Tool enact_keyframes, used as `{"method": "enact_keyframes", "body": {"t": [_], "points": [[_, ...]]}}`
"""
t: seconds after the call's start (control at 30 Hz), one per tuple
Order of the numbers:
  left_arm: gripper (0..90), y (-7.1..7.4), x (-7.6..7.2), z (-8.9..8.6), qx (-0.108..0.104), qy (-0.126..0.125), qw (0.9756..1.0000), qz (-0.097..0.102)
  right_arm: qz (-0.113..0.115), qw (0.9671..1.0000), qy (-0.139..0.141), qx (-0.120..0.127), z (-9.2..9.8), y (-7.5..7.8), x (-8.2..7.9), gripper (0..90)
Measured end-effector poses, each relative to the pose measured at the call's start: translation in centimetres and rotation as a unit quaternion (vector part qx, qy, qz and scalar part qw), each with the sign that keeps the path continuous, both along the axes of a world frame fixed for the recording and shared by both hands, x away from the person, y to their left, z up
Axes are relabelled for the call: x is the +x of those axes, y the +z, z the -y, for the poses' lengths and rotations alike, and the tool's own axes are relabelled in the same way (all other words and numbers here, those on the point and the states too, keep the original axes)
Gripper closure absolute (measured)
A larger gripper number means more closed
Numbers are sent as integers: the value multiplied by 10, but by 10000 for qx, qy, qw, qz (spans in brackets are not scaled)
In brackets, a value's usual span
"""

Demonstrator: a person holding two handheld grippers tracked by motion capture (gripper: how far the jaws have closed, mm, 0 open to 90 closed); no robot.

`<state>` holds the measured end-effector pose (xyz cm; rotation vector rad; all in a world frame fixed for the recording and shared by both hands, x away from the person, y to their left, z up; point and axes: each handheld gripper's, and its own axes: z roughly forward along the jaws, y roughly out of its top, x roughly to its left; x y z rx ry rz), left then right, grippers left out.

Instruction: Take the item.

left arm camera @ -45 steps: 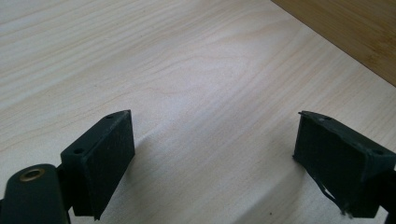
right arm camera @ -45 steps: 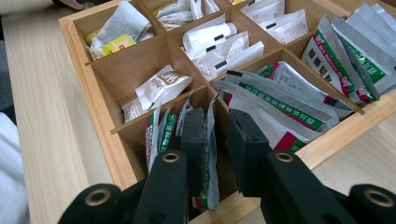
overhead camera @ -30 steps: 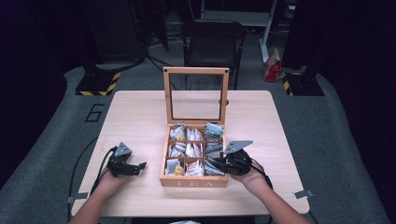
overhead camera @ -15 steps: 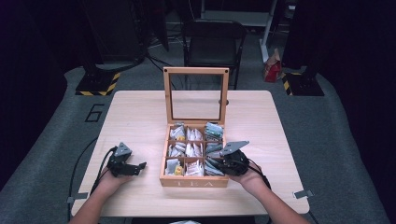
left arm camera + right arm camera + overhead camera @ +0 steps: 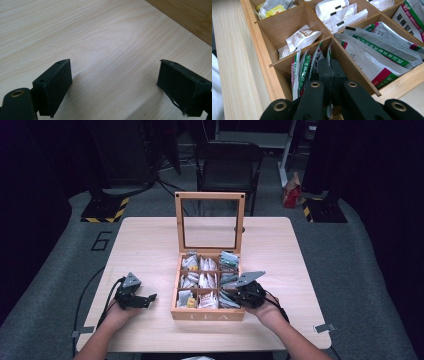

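Currently, a green-and-white sachet (image 5: pixel 329 56) is seen pinched between the closed jaws of the right gripper (image 5: pixel 329 67), which have just been closing, in the front right compartment of the wooden tea box (image 5: pixel 207 315). Well apart, the left gripper (image 5: pixel 113 82) is held wide open over the bare table (image 5: pixel 100 37).

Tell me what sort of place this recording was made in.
Probably a lab or studio set up for recording, not a home. A lone wooden table stands on grey carpet marked with a number 6; hazard-striped stand bases and dark curtains ring it, and an empty black chair sits behind.
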<state>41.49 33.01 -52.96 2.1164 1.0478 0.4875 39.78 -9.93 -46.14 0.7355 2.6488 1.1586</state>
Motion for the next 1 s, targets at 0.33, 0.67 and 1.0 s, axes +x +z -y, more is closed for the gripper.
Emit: {"method": "enact_keyframes", "body": {"t": [0.33, 0.67, 1.0], "points": [[118, 0, 0, 0, -2, 3, 10000, -1, 19, 10000, 49, -9, -2, 1, 1, 900], [118, 0, 0, 0, -2, 0, 10000, -5, 41, 10000, 56, 57, 0, 6, 1, 900], [118, 0, 0, 0, -7, 2, 10000, 8, 150, 9997, 33, 212, 2, 28, -2, 900]]}}
